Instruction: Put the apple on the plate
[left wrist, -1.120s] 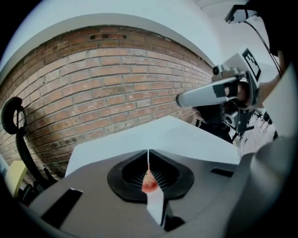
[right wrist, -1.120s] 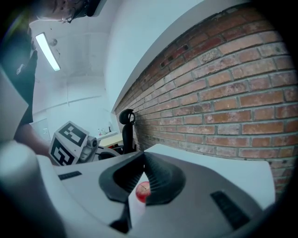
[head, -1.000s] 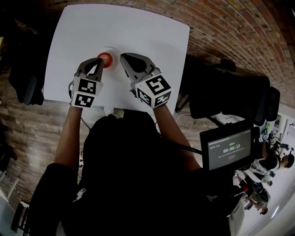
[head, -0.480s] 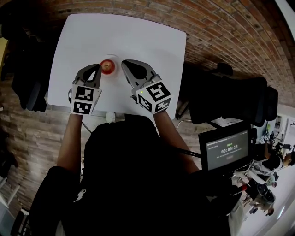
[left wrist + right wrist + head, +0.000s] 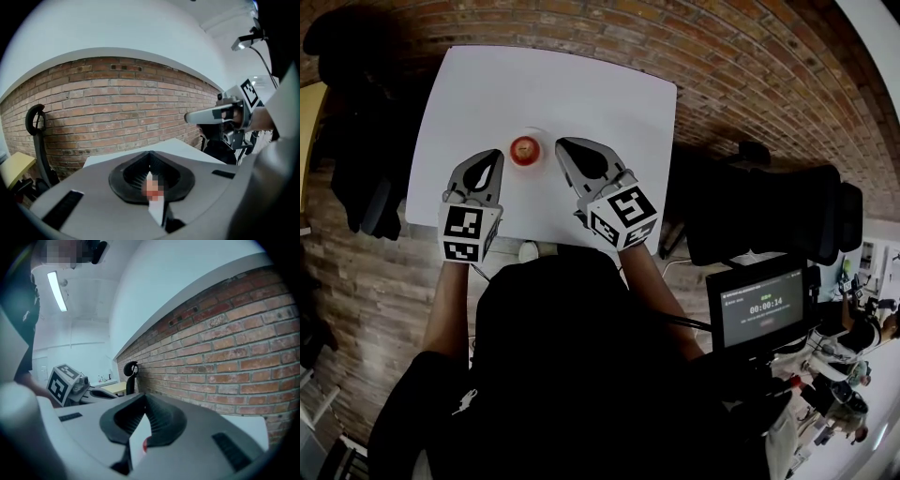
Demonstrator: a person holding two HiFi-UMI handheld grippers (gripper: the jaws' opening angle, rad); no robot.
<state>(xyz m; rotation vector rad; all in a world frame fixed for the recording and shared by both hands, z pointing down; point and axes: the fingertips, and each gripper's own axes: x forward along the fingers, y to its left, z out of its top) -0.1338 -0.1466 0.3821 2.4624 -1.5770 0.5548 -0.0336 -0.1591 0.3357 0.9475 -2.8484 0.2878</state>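
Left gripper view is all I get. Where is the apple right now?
Observer: In the head view the apple sits on the plate, on the table.
Operator: Is either tool holding it?
Observer: No. The left tool is shut and empty, by the plate's left side.
Operator: And the other one?
Observer: The right tool is shut and empty too, by the plate's right side.

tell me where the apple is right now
In the head view, the apple sits on the white plate near the middle of the table, between the tips of the left claw and right claw.
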